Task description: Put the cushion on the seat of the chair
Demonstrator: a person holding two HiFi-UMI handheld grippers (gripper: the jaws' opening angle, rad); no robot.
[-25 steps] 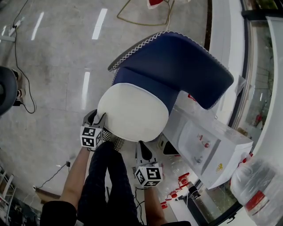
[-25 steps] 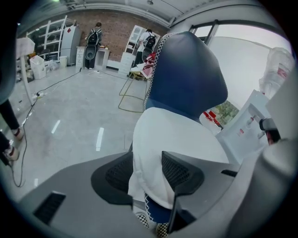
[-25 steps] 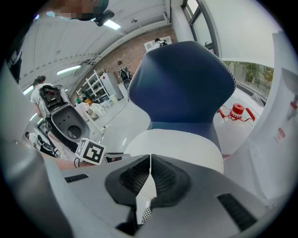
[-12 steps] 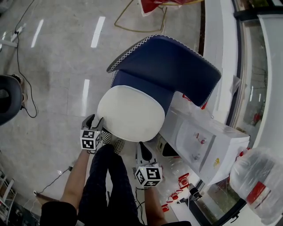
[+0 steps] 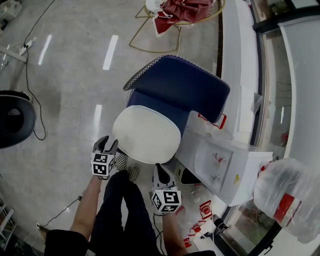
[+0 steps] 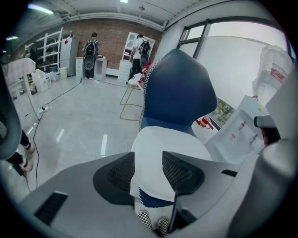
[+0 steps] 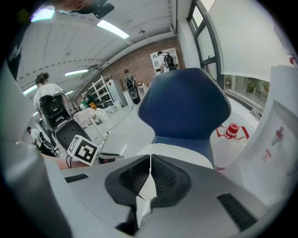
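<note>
The round white cushion point(image 5: 146, 134) lies on the seat of the blue chair point(image 5: 180, 90), whose tall back rises behind it. My left gripper point(image 5: 106, 144) hangs just off the cushion's left front edge, open and empty. In the left gripper view the cushion point(image 6: 170, 142) shows beyond the gap between the jaws point(image 6: 149, 174). My right gripper point(image 5: 160, 169) sits by the cushion's near edge. In the right gripper view its pads point(image 7: 150, 176) meet with nothing between them, and the chair point(image 7: 186, 107) and cushion point(image 7: 179, 151) lie ahead.
A white dispenser box point(image 5: 220, 162) crowds the chair's right side, with a plastic bag point(image 5: 290, 197) beyond it. The person's dark legs and checkered shoes point(image 5: 127, 172) stand below the seat. A black office chair point(image 5: 15, 117) is at left, a gold wire chair point(image 5: 180, 12) behind.
Both grippers have lifted away from the cushion's front edge, which the left one was touching. The cushion stays on the seat, and the chair now looks farther off.
</note>
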